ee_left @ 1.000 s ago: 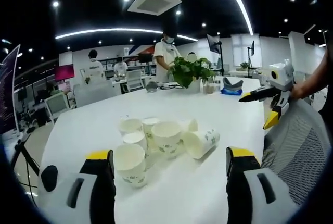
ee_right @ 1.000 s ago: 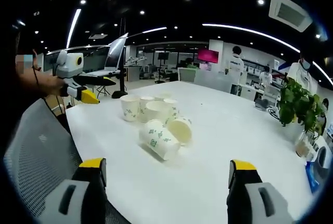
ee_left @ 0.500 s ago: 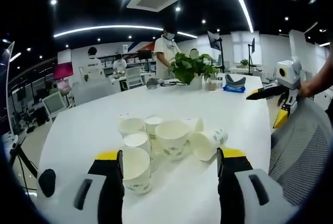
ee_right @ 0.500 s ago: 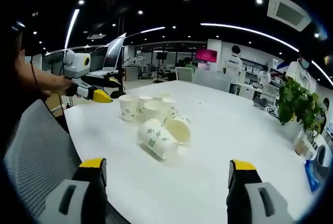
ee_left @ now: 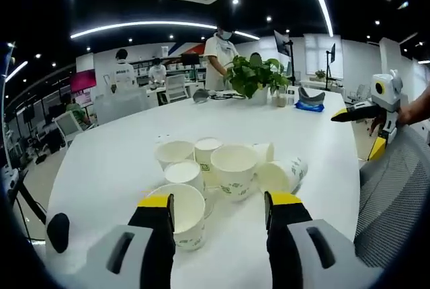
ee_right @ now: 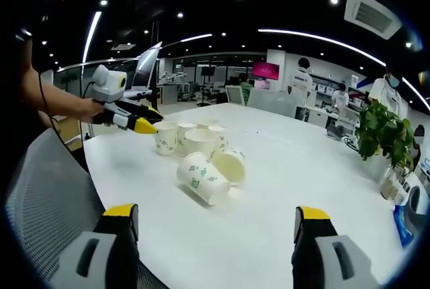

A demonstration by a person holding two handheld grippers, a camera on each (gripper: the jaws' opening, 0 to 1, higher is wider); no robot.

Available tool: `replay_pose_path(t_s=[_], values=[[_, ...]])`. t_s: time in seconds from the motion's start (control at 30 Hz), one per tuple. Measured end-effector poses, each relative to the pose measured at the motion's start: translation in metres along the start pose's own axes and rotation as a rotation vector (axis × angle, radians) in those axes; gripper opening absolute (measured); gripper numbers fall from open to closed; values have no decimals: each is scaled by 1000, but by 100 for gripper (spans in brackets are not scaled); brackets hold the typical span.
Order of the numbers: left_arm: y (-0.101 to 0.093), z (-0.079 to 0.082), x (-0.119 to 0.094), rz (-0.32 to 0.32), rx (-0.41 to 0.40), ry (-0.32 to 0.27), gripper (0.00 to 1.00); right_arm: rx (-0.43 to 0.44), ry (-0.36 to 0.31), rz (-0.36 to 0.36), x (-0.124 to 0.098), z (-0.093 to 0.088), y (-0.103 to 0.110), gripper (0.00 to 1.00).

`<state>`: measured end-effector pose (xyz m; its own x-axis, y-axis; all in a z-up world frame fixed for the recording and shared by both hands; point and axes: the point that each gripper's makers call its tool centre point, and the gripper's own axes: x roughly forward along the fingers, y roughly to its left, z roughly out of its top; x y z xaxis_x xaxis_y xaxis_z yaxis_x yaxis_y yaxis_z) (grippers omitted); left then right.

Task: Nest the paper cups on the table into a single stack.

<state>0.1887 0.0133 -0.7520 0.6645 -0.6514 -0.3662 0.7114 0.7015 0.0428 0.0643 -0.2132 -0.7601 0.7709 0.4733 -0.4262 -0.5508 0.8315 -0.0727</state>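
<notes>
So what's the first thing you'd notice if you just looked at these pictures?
A huddle of white paper cups with green prints sits in the middle of the big white round table, most upright and one tipped-over cup lying on its side. The left gripper with yellow-tipped jaws is open, its left jaw beside the nearest upright cup. Farther back stands a leafy green potted plant.

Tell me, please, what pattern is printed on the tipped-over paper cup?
Small green leaf-like marks on white; the tipped-over paper cup shows best in the right gripper view.
</notes>
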Motion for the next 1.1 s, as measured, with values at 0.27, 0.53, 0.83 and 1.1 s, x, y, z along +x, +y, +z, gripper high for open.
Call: replay_pose_path(t_s=[0.27,0.53,0.83,1.1], values=[[8,-10,11,11,8,48,40,0,3,1,0,-1,0,98],[10,-13,18,8,44,88,31,2,8,2,0,-2,-1,97],[13,-21,24,2,62,145,22,4,13,0,0,-5,-3,97],[12,-22,25,3,83,166,11,3,16,2,0,-5,-2,96]])
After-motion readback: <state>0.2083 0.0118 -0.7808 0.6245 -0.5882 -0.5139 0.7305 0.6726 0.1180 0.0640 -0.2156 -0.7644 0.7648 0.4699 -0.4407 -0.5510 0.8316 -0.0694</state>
